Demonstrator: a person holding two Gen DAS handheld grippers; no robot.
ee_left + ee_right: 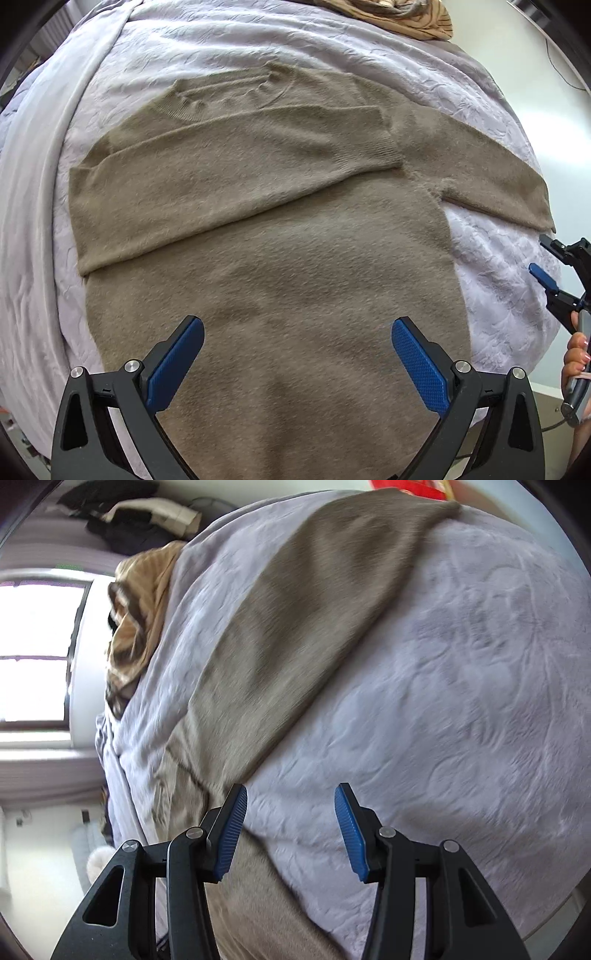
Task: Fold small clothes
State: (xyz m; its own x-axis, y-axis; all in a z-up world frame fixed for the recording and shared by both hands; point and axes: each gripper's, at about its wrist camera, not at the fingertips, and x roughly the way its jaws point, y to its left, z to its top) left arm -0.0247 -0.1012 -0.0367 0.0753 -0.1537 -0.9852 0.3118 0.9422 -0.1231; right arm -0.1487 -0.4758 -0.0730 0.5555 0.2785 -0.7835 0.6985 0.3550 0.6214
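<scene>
Taupe knit makes up the sweater (266, 258), which is spread flat on the pale quilted bedcover (491, 295), its hem toward the left wrist camera and its collar at the far side. One sleeve (240, 158) is laid across the chest, cuff reaching the opposite armpit, apparently so that the body forms a neat rectangle; the other sleeve (491, 177) lies stretched outward over the cover, not yet folded in.

The left gripper (297, 354) is held above the lower body of the garment, jaws spread wide and pinching nothing. The right gripper (290, 827) is held beside the outstretched sleeve (295, 635), jaws likewise spread and empty, one finger at the sleeve's edge; whether it touches cannot be told. This placement is judged to prepare a grasp of that sleeve.

No container is seen. A tan striped garment (410, 18) is heaped at the far edge of the bed.
</scene>
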